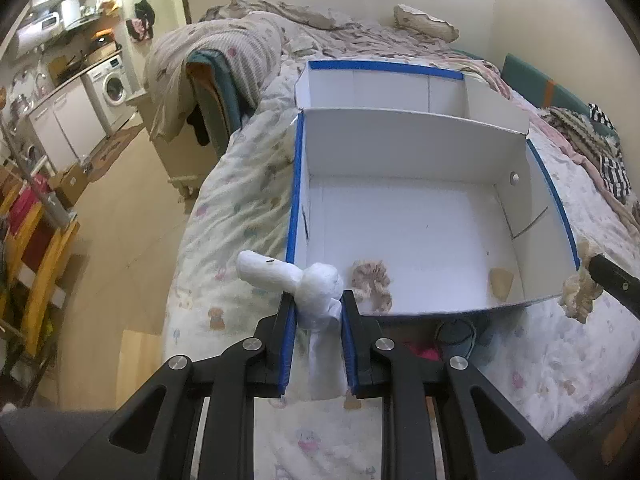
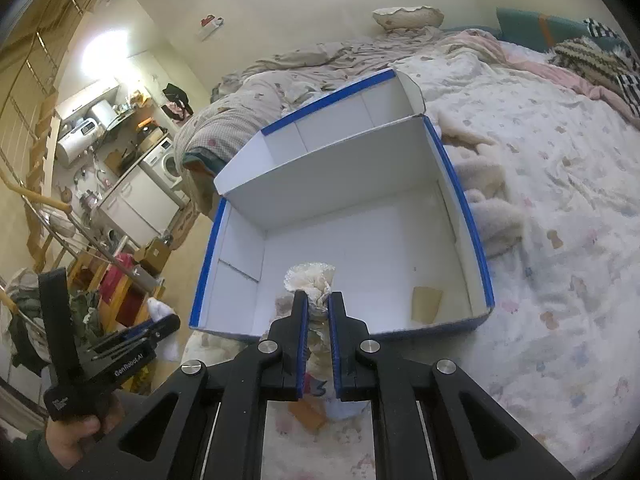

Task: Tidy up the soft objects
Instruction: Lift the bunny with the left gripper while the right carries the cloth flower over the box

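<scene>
Bedroom with kitchen corner and washing machine (image 1: 114, 87) in background; bed (image 1: 240, 184) covered by patterned quilt. Open white box (image 1: 400, 216) with blue edges resting on quilt, lid folded back. Inside, near front wall: one frilly scrunchie (image 1: 372, 280) lying flat, plus small tan patch (image 1: 501, 283), nature unclear.

Left gripper (image 1: 316, 300) closed on white plush toy (image 1: 316, 288), held just at box's near-left corner. Toy's long axis roughly vertical between the fingers, one limb pointing left; lower part hidden between the pads.

Right gripper (image 2: 318, 300) closed on cream scrunchie (image 2: 310, 280), bunched upward, above box's front wall. Lower portion concealed by fingers. In left view, only one black finger and scrunchie visible at right box corner; rest cut off.
</scene>
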